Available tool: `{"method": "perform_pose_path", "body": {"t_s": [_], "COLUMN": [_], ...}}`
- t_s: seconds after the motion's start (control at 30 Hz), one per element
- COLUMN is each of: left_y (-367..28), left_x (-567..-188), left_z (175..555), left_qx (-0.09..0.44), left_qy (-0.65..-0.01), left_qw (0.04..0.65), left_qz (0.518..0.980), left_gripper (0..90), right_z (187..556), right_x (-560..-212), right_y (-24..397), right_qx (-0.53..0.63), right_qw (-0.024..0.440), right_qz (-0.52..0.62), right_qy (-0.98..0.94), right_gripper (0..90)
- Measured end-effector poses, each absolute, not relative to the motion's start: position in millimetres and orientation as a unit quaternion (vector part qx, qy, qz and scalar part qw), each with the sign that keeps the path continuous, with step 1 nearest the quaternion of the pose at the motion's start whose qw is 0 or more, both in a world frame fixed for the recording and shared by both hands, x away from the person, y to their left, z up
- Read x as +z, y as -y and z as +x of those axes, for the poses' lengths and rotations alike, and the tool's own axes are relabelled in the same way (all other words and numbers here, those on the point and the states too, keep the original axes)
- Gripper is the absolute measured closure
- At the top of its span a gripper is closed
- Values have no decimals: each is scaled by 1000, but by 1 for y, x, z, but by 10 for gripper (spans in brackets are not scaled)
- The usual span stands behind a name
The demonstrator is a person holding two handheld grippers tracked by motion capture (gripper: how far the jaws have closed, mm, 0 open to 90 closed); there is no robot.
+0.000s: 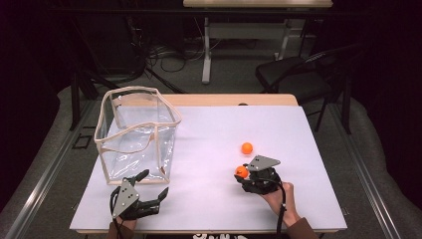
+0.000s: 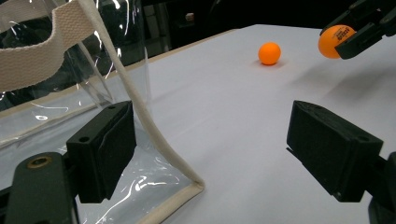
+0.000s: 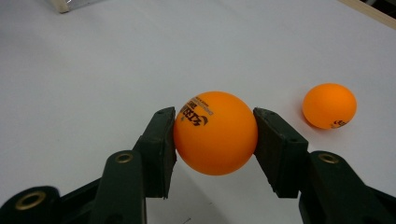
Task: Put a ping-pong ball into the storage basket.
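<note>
our right gripper (image 3: 215,140) is clenched on a smooth orange table-tennis ball with black print (image 3: 215,133), pinched at its widest part between the two black jaws and lifted just clear of the white tabletop sheet (image 1: 209,144), towards the right half of its near edge. a second plain orange ball (image 1: 247,148) rests on the sheet just beyond it, further from the near edge. our left gripper (image 2: 210,154) hangs released near the near-left corner, jaws wide apart with nothing between them, right beside the near corner of the clear plastic bag with cream fabric trim (image 1: 137,134), which stands open along the left side.

we judge the risk lies in the hold itself: the ball is round, hard and slick, and the pads meet it on small patches only. a quick swing across to the bag, or a slight loosening, could let it squirt out, bounce and roll off the table. the bag's walls are soft and its rim sags, so clipping the trim on the way in could fold or tip it. a careless sweep could also nudge the loose ball away.
</note>
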State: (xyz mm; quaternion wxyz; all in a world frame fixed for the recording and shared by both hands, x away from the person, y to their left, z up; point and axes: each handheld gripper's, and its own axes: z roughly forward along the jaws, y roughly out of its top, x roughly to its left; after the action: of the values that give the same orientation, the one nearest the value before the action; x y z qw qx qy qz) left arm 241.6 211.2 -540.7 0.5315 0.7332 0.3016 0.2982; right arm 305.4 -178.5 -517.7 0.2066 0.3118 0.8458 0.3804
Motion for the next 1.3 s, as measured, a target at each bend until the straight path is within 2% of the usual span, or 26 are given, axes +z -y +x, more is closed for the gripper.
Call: {"method": "perform_pose_path", "body": {"t_s": [1.3], "left_y": [-211], "left_x": [-541], "left_z": [242], "left_qx": [299], "left_qy": [-302], "left_qw": [532], "left_qz": [733], "left_gripper": [158], "right_z": [303], "right_x": [-499], "right_y": [181], "right_qx": [390], "right_qw": [219], "right_qz": [309], "right_qy": [-840], "right_gripper": [505]}}
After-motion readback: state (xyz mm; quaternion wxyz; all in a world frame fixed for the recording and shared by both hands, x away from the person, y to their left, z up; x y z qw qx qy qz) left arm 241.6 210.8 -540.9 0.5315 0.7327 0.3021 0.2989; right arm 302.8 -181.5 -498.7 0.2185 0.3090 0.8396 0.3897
